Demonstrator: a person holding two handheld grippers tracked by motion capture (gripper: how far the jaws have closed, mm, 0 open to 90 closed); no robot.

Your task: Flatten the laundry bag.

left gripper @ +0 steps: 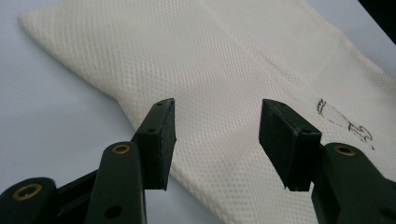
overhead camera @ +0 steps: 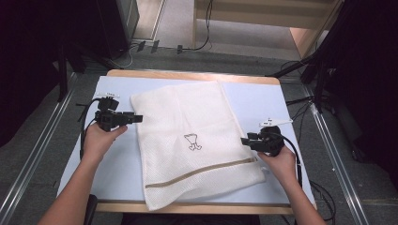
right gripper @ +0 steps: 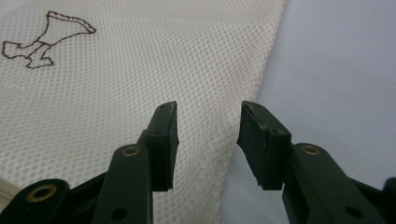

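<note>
A white mesh laundry bag (overhead camera: 187, 112) lies flat on the pale blue table top (overhead camera: 263, 98). It has a small brown stitched figure (overhead camera: 193, 142) and a tan zipper stripe (overhead camera: 202, 172) near its front end. My left gripper (overhead camera: 138, 118) is at the bag's left edge, jaws open, with mesh (left gripper: 224, 56) showing below and between them. At the bag's right edge my right gripper (overhead camera: 244, 140) also stands open. Its jaws straddle the border of the mesh (right gripper: 140, 70) without pressing on it. The stitched figure (right gripper: 44, 39) lies beyond them.
The table's wooden rim (overhead camera: 197, 207) runs along the front. Bare blue surface (overhead camera: 117, 173) flanks the bag on both sides. Cables (overhead camera: 309, 101) and dark stands (overhead camera: 324, 61) are on the floor to the right, and metal rails (overhead camera: 33, 159) run past the left.
</note>
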